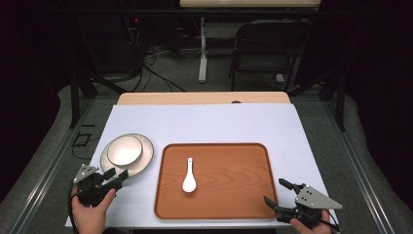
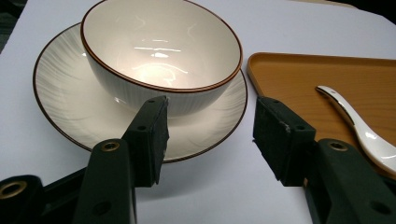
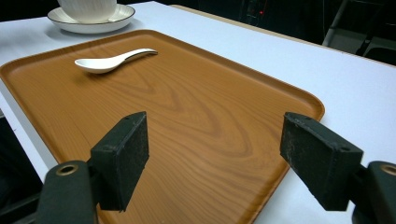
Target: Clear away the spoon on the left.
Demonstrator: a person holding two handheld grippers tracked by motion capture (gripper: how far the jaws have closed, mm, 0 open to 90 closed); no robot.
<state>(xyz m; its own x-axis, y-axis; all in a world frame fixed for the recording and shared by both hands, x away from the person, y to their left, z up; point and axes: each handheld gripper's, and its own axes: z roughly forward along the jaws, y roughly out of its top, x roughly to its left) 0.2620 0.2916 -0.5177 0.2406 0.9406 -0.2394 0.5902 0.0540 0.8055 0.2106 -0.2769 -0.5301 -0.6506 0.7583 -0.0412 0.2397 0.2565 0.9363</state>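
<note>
A cream bowl with a brown rim sits on a matching plate at the table's left. A white ceramic spoon lies in the wooden tray, handle pointing away. My left gripper hovers open just in front of the plate, its jaws facing the bowl with nothing between them. My right gripper stands open over the tray's near right corner, empty; the spoon lies farther off in its view.
A white mat covers the wooden table. Behind the table stand a black chair and a white desk leg, with cables on the floor. A metal rail runs along the right side.
</note>
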